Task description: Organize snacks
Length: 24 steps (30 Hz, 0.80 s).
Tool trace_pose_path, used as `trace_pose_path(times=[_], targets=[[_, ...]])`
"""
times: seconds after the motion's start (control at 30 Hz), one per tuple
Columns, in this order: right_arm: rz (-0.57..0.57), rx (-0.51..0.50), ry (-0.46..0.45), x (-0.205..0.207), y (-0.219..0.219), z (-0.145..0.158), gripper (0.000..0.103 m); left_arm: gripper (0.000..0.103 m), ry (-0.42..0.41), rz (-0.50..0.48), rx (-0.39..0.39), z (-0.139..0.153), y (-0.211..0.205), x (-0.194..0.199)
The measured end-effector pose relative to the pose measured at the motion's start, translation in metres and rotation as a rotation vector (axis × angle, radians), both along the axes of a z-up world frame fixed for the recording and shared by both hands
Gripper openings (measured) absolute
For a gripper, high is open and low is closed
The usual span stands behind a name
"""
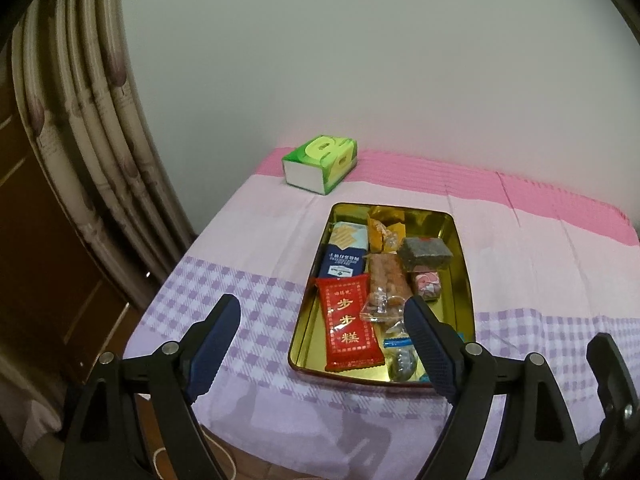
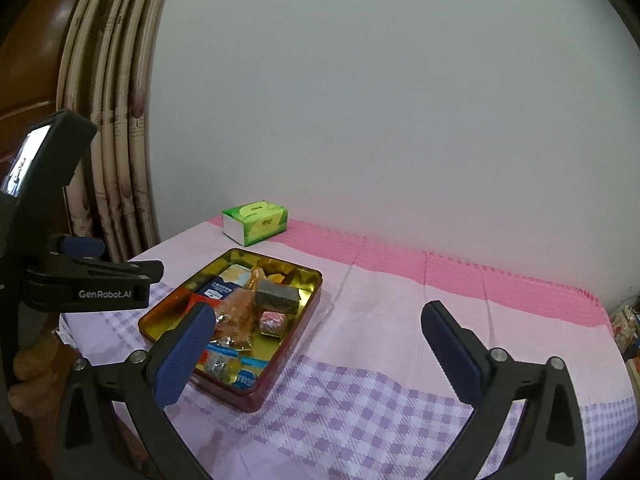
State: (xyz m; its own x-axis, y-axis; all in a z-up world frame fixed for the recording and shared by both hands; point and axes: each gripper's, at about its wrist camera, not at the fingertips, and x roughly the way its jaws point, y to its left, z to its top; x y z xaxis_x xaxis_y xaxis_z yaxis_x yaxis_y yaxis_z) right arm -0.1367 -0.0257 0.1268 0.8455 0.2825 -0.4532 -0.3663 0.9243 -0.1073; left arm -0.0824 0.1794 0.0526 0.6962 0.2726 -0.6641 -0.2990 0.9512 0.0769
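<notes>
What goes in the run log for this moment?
left tongs open, empty | right tongs open, empty | snacks in gold tin | green tissue pack behind tin

Black fingers (image 1: 216, 344), blue dimpled pads (image 2: 184, 360)

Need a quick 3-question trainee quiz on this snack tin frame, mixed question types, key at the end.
1. True or false: the red snack packet lies inside the gold tin.
2. Multiple choice: where is the green tissue box relative to the tin? A) inside it B) beyond it, near the wall C) stacked on its rim
3. Short answer: is the left gripper or the right gripper holding anything?

Key
1. True; it sits at the tin's near left side.
2. B; it stands on the pink-striped tablecloth, apart from the tin.
3. Neither; both have their jaws spread wide with nothing between them.
</notes>
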Motion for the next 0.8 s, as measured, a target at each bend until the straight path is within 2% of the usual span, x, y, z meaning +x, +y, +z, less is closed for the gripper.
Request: trace_pose_path(times=[0.2,0.8], targets=[[-0.005,0.001,0.007,0.0014,-0.0024,-0.0037,0.102,0.086,-0.015,-0.007,0.018,0.002,-0.0046,-0.0025],[-0.006,-0.011,-0.008,-0.0016,0.0031,-0.0046,0.102,0.089,-0.012,-0.01,0.008,0.0015,-0.0046,-0.0017]])
